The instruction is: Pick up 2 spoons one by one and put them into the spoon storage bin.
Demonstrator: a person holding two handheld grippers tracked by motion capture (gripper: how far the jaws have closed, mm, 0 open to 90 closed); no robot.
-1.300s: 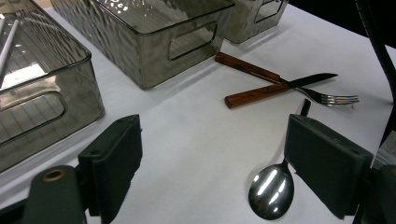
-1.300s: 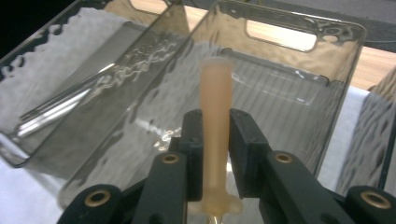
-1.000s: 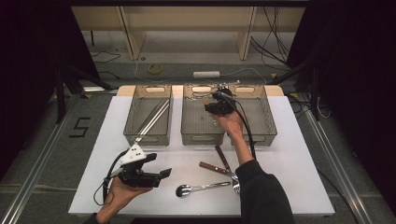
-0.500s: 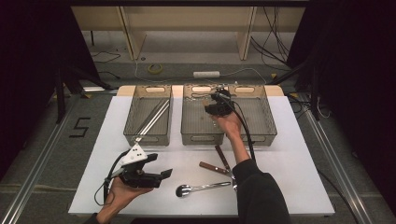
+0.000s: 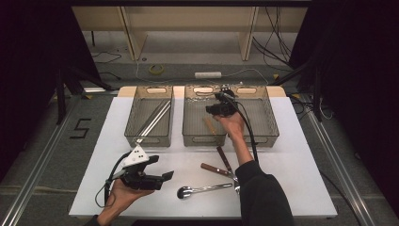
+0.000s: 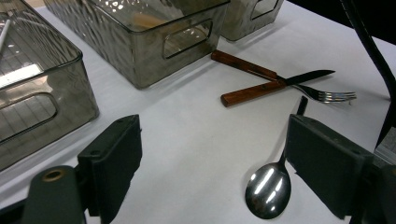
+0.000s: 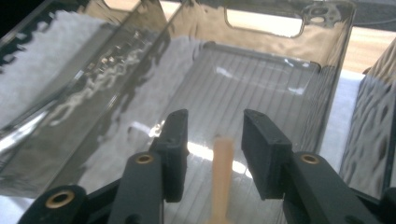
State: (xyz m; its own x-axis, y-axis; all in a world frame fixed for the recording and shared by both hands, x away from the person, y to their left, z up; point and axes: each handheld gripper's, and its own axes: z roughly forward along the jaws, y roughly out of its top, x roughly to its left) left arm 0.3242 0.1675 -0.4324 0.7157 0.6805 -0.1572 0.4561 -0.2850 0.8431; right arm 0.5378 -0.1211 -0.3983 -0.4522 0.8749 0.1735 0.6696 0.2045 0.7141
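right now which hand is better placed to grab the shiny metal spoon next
Left. The left gripper hovers open beside the shiny metal spoon, while the right gripper is over the middle clear plastic bin.

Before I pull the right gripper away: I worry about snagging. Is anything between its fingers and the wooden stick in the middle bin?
No. The fingers, having just opened, stand apart from the wooden stick, with gaps either side, above the middle bin floor.

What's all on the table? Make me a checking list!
Surface: white table top, level.
Job's things: pale wooden stick in the middle bin, between the right gripper's jaws, untouched.
Clutter: spoon, fork, two wooden-handled knives, left bin with metal rods, right bin.
Grippers: right jaws have just been opening; left gripper open, holding nothing.
Cables: black cable from the right gripper.
Surroundings: floor cables.
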